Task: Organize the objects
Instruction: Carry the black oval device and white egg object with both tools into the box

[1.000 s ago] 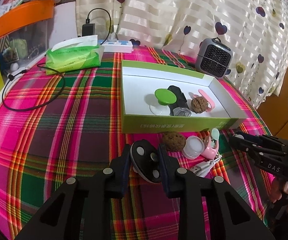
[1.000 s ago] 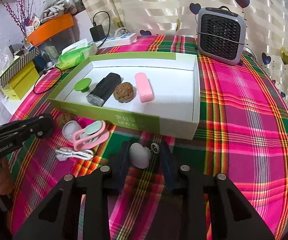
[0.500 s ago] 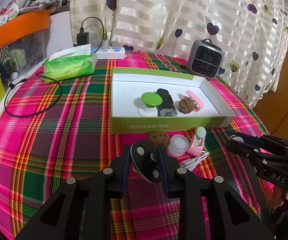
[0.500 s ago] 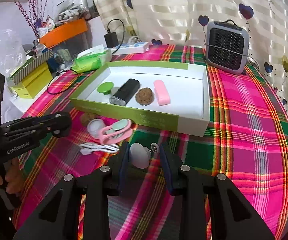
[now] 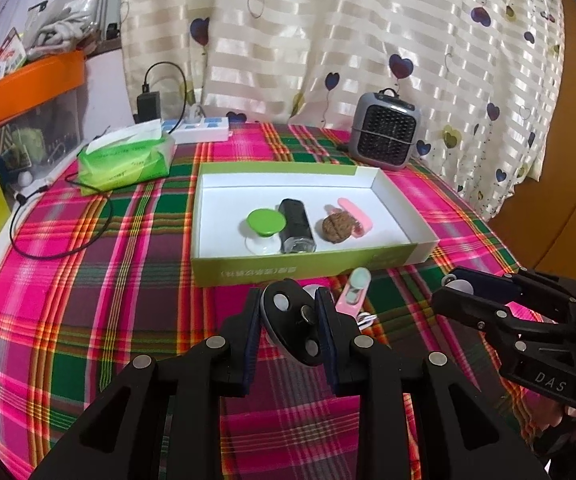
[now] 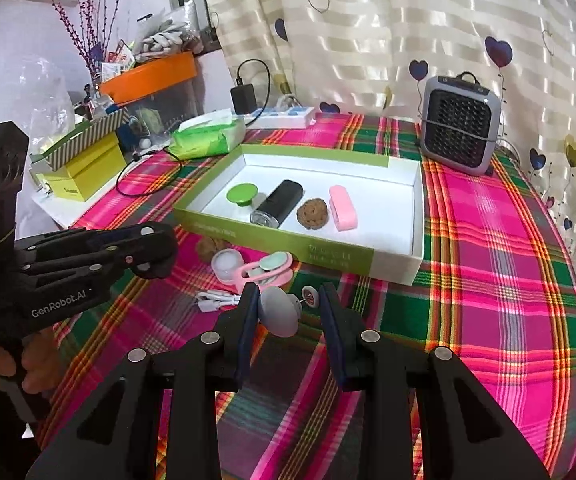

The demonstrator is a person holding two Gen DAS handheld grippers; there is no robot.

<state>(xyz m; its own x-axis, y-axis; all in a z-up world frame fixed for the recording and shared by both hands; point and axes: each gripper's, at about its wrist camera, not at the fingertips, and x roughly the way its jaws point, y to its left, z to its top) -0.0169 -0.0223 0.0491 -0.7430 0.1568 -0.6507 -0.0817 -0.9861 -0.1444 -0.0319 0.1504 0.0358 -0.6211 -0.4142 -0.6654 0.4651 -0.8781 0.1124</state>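
My left gripper (image 5: 290, 320) is shut on a black oval piece with metal studs (image 5: 294, 326), held above the cloth in front of the green box (image 5: 308, 276). My right gripper (image 6: 286, 314) is shut on a grey mushroom-shaped knob with a metal pin (image 6: 278, 314). The box (image 6: 336, 254) holds a green knob (image 6: 242, 193), a black cylinder (image 6: 278, 204), a walnut (image 6: 313, 213) and a pink case (image 6: 342, 208). In front of the box lie a white round pot (image 6: 226, 263), a pink clip (image 6: 268, 270), a white cable (image 6: 218, 300) and a walnut (image 6: 208, 247).
A grey mini heater (image 6: 462, 140) stands at the back right. A green tissue pack (image 5: 126, 162), a power strip (image 5: 202, 132) and a black cable (image 5: 56, 236) are at the back left. Boxes and an orange bin (image 6: 148, 76) stand beyond the table's left edge.
Both grippers have pulled back and risen from the box, each still holding its piece. The objects on the table have not moved.
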